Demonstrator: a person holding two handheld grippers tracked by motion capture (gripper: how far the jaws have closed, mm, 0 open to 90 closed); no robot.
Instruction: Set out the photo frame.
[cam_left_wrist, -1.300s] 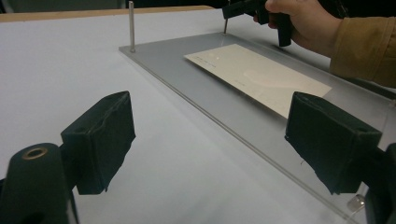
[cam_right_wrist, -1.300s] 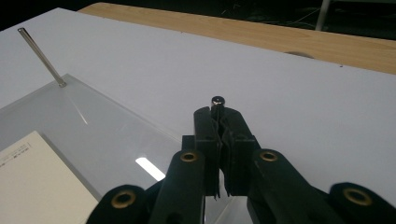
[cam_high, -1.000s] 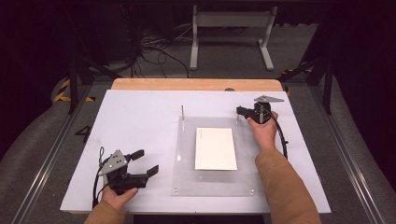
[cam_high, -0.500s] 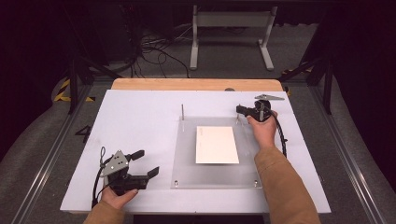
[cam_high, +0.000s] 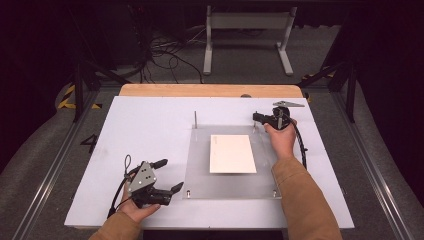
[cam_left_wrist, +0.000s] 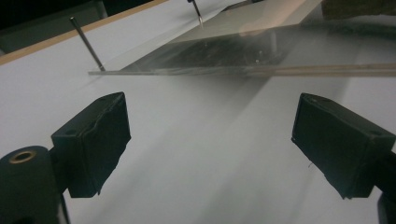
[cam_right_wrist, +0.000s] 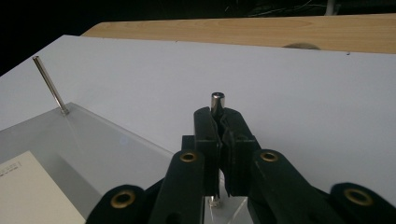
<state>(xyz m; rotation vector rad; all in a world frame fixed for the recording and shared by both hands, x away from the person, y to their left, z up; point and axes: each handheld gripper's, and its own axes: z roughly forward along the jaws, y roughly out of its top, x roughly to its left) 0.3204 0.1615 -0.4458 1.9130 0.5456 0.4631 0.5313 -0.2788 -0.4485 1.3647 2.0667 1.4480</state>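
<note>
The white table (cam_high: 150, 125) was the biggest thing I had under the camera, and on its right half lay the clear plastic sheet (cam_high: 200, 165), flat, with a white card (cam_high: 232, 153) resting near its middle. Thin metal posts stood at the sheet's far corners: one at the far left corner (cam_high: 195, 119), bare and upright, and one at the far right corner (cam_right_wrist: 217, 101), which was the piece I was working on.

My right gripper (cam_right_wrist: 219, 122) was clenched on that right post, the jaws pressed together around its shaft with only the rounded top showing above them. My left gripper (cam_high: 167, 176) sat low over the table just beside the sheet's near left corner, its jaws spread wide with nothing between them; in the left gripper view the pads (cam_left_wrist: 93, 140) framed bare table in front of the sheet's edge.

As I judged it, the step was seating or turning this post at its corner. To do that well I needed to keep the grip square on the shaft, stay directly above the hole so the post stood as straight as its neighbour, and bring the free left gripper in to steady the sheet, since it could slide on the smooth table.
</note>
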